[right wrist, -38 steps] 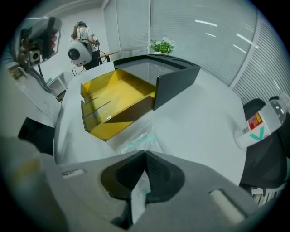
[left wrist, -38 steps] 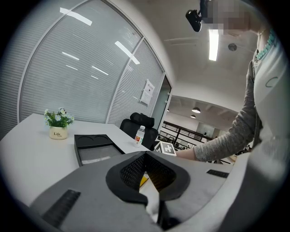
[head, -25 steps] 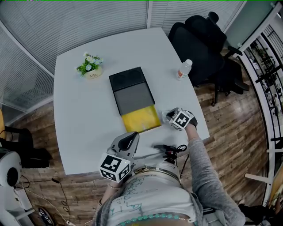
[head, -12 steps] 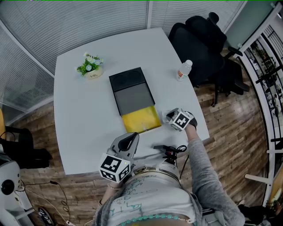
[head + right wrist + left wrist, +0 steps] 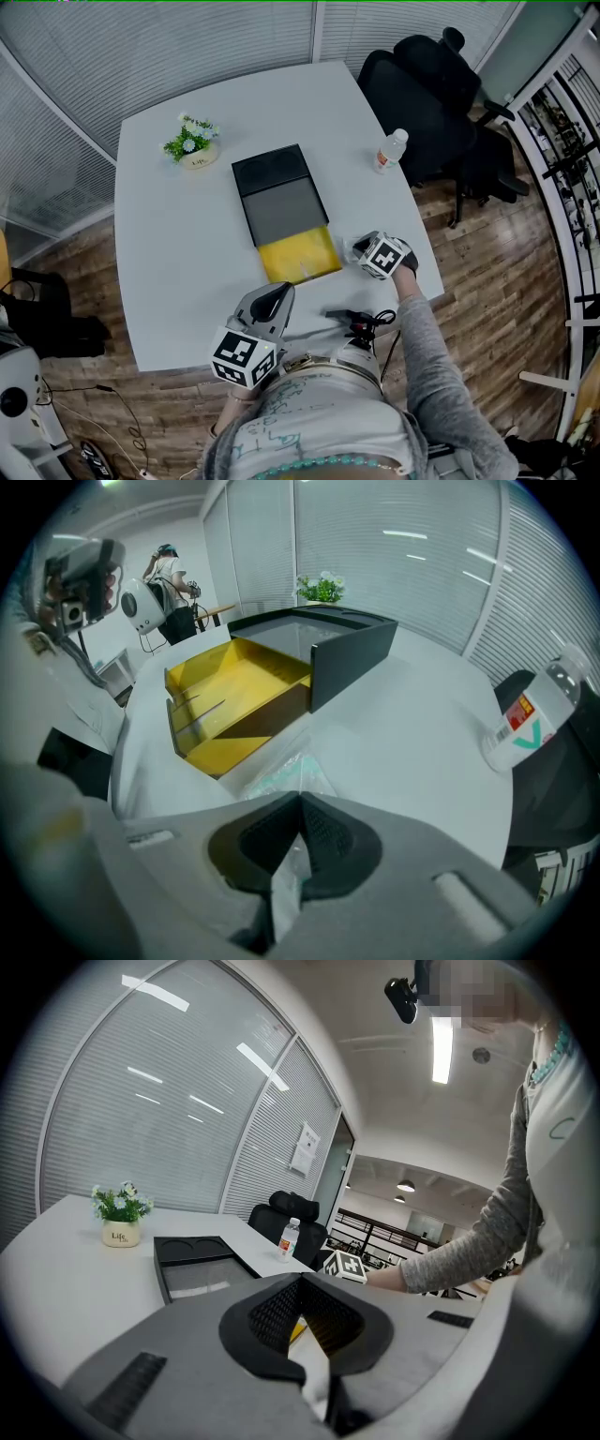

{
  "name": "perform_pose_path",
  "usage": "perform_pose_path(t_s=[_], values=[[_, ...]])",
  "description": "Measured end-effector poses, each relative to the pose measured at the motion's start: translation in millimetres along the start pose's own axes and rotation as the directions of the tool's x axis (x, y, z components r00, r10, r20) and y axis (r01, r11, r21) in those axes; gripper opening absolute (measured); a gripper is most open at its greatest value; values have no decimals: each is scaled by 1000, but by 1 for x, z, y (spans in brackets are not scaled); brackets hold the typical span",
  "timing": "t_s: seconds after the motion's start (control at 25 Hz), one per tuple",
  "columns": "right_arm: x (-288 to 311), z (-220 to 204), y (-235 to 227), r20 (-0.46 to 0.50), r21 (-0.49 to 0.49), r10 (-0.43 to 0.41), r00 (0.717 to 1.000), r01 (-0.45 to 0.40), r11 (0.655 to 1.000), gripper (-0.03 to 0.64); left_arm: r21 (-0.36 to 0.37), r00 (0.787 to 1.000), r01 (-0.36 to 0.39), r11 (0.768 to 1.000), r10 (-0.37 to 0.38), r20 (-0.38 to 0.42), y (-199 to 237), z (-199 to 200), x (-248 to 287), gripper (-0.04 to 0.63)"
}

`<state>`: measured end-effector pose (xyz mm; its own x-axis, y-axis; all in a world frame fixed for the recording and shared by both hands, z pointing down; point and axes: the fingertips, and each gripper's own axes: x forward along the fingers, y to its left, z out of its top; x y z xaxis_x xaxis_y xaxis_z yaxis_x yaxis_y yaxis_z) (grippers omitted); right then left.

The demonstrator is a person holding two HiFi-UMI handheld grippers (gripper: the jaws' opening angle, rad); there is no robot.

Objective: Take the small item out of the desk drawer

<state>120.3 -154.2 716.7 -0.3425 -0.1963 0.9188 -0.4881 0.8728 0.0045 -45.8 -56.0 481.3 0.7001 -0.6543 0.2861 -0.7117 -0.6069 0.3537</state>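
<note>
A dark desk organizer [image 5: 279, 192] lies in the middle of the white table [image 5: 169, 253], its yellow drawer [image 5: 298, 254] pulled out toward me. The drawer [image 5: 234, 691] looks empty in the right gripper view. Just right of the drawer, my right gripper [image 5: 364, 247] points steeply down, shut on a small clear plastic bag [image 5: 292, 769] with something pale green inside; the bag rests on the tabletop. My left gripper [image 5: 273, 294] hovers near the table's front edge, short of the drawer. Its jaws [image 5: 300, 1283] meet with nothing between them.
A potted plant [image 5: 192, 145] stands at the back left of the table, and a water bottle [image 5: 389, 148] at the back right edge. Behind the bottle is a black office chair [image 5: 427, 94]. A black clip with cable [image 5: 356, 321] sits at the front edge.
</note>
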Motion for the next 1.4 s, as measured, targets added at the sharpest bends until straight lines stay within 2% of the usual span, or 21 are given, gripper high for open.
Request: perform_pose_path(t_s=[0.68, 1.16, 1.4], values=[[0, -1, -2, 1, 12, 4, 1000, -4, 1000, 13, -4, 1000, -3, 1000, 3, 10, 2, 1, -1, -3], [-28, -5, -8, 35, 42, 4, 999, -6, 999, 161, 2, 1000, 10, 1000, -10, 3, 0, 4, -4, -3], [-28, -13, -4, 17, 31, 12, 1000, -12, 999, 187, 3, 1000, 10, 1000, -10, 3, 0, 4, -4, -3]])
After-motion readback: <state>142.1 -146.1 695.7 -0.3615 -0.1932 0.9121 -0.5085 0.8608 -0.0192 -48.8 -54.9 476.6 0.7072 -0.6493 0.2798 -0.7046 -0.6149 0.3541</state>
